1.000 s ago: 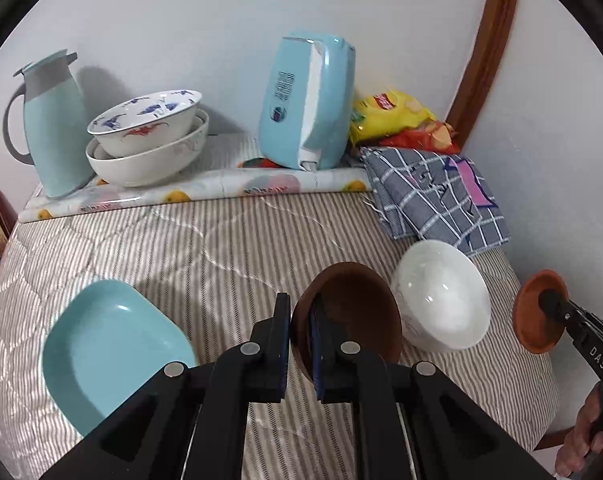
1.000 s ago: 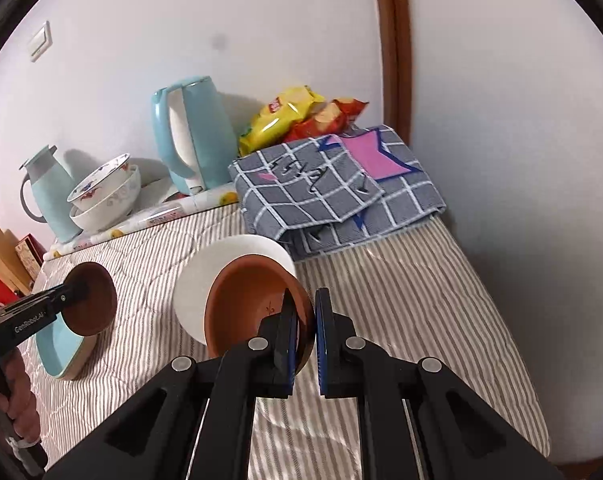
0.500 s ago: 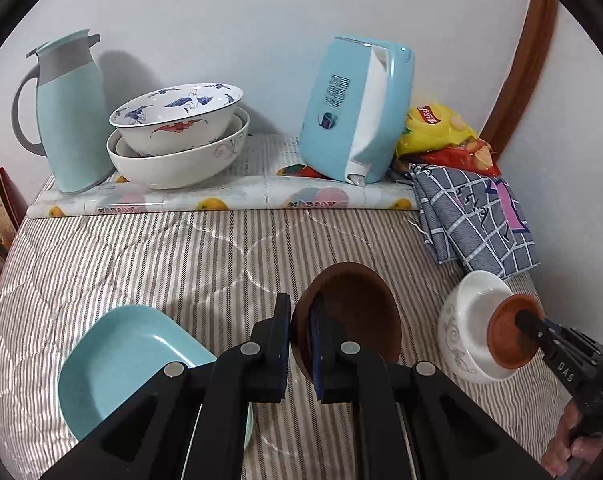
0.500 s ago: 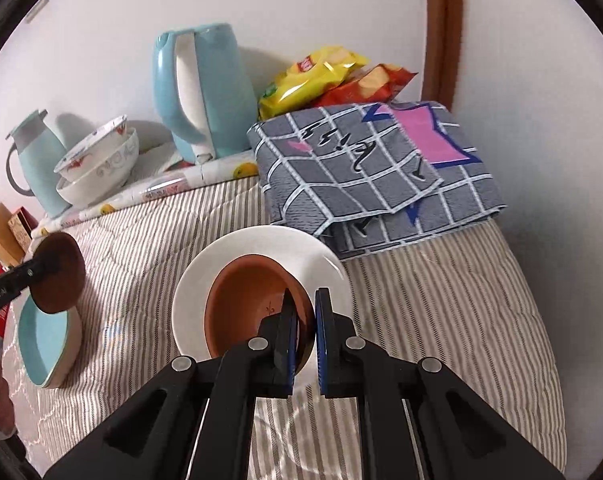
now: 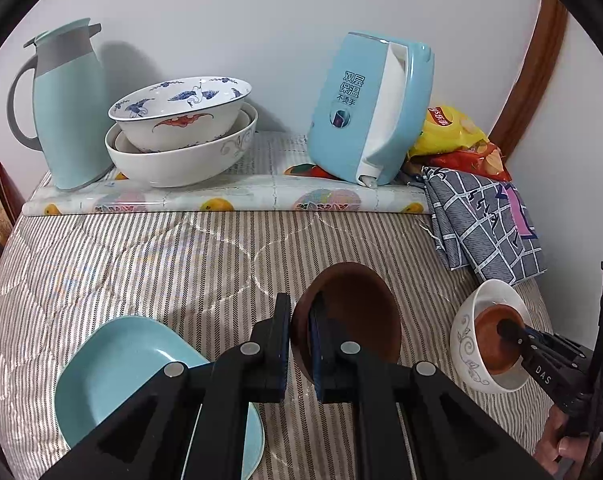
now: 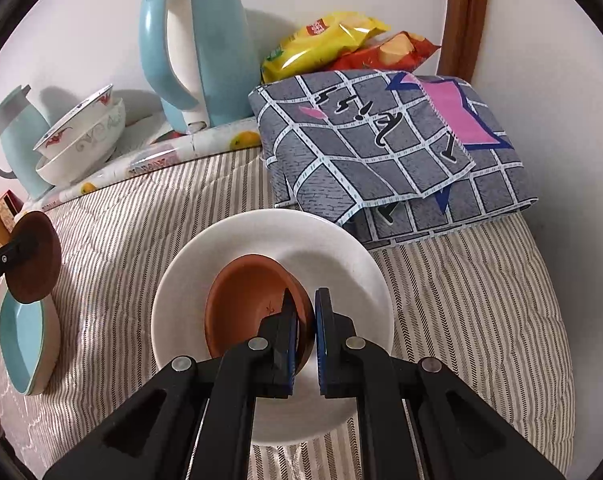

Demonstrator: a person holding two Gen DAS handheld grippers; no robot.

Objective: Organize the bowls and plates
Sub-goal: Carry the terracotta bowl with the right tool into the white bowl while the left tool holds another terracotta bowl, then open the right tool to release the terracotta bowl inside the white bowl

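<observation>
Left wrist view: striped quilt [image 5: 149,264] against a white wall; left gripper [image 5: 300,320] clamped on the dark brown bowl [image 5: 353,312] beside the teal dish [image 5: 117,364] near the front edge.

Right wrist view: right gripper [image 6: 306,320] pinches the terracotta bowl [image 6: 245,300], now lowered inside the white bowl [image 6: 341,256], possibly touching bottom.

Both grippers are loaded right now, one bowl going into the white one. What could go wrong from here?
1. The right gripper pinches only the rim of the terracotta bowl, which sits tilted inside the white bowl; released like this, it may rock or clack down.
2. The white bowl rests on soft quilted bedding and could tip under pressure.
3. The left gripper holds the dark brown bowl by its rim alone, so it may slip.
</observation>
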